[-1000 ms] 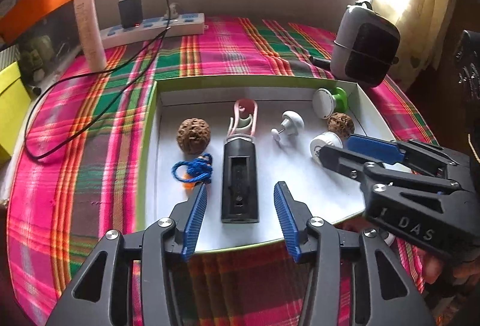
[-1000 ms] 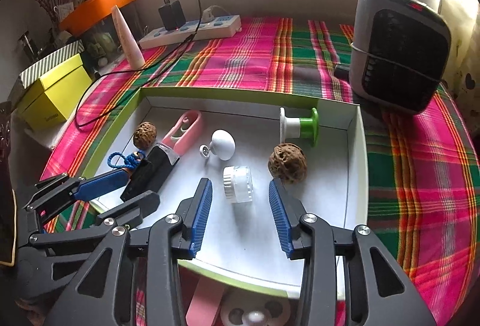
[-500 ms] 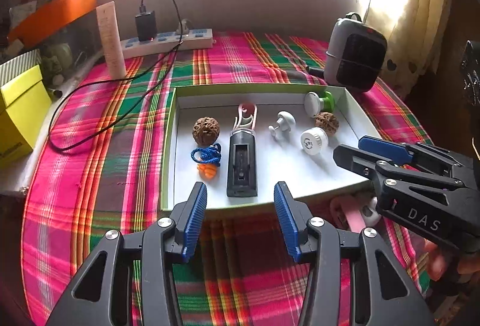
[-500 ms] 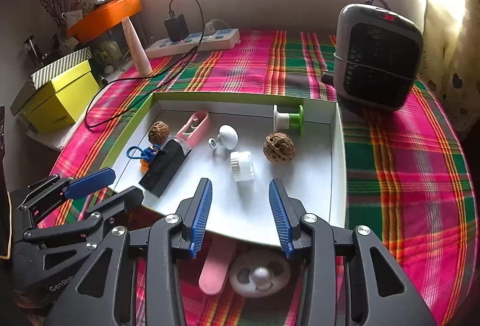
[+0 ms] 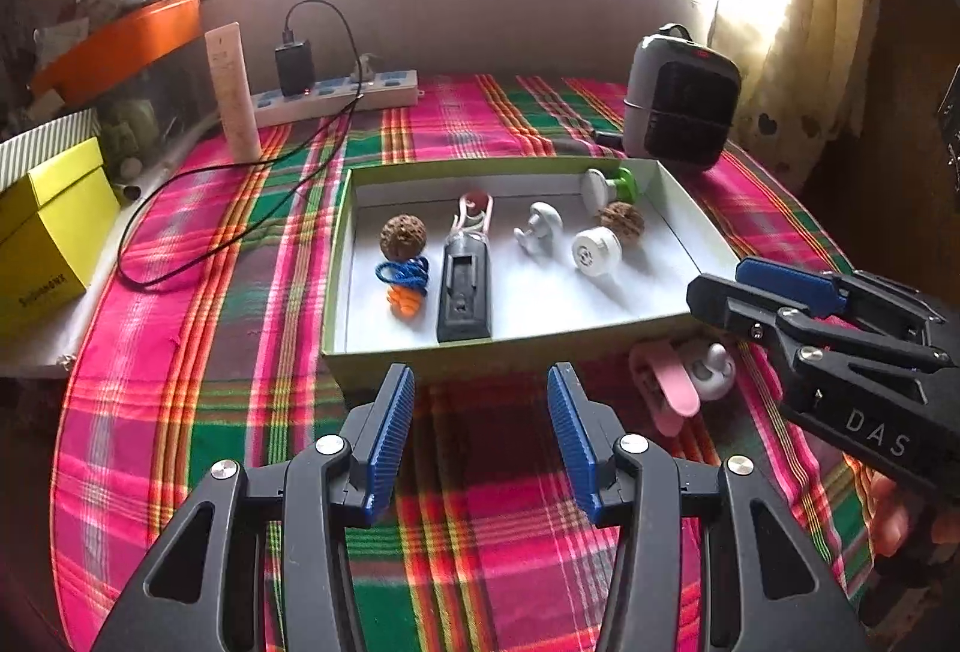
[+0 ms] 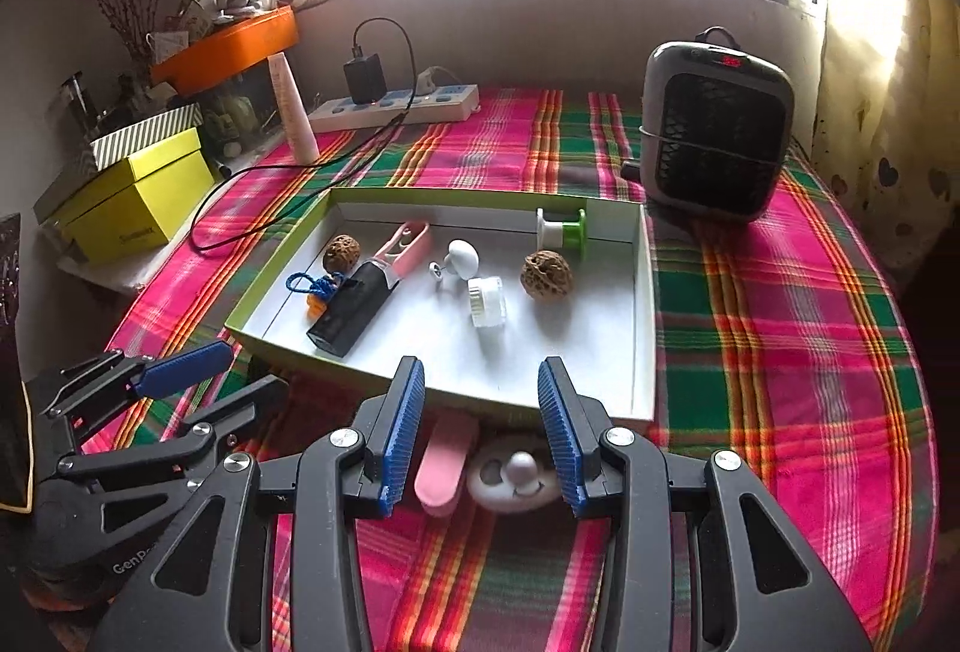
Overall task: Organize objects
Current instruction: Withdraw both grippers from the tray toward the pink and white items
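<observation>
- While both grippers hover empty, I see the left gripper [image 5: 480, 436] and right gripper [image 6: 480, 430] with fingers partly apart, holding nothing.
- The pink clip [image 6: 444, 463] and white round toy [image 6: 516, 478] lie on the plaid cloth, low centre, touching the tray [image 6: 645, 328].
- Both look light, hard and slippery; I'd pinch the clip across its flat sides.

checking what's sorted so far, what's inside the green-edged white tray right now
Inside the tray: two walnuts, a black block partly covering pink clippers, blue cord, white knob, white cap, green spool.
</observation>
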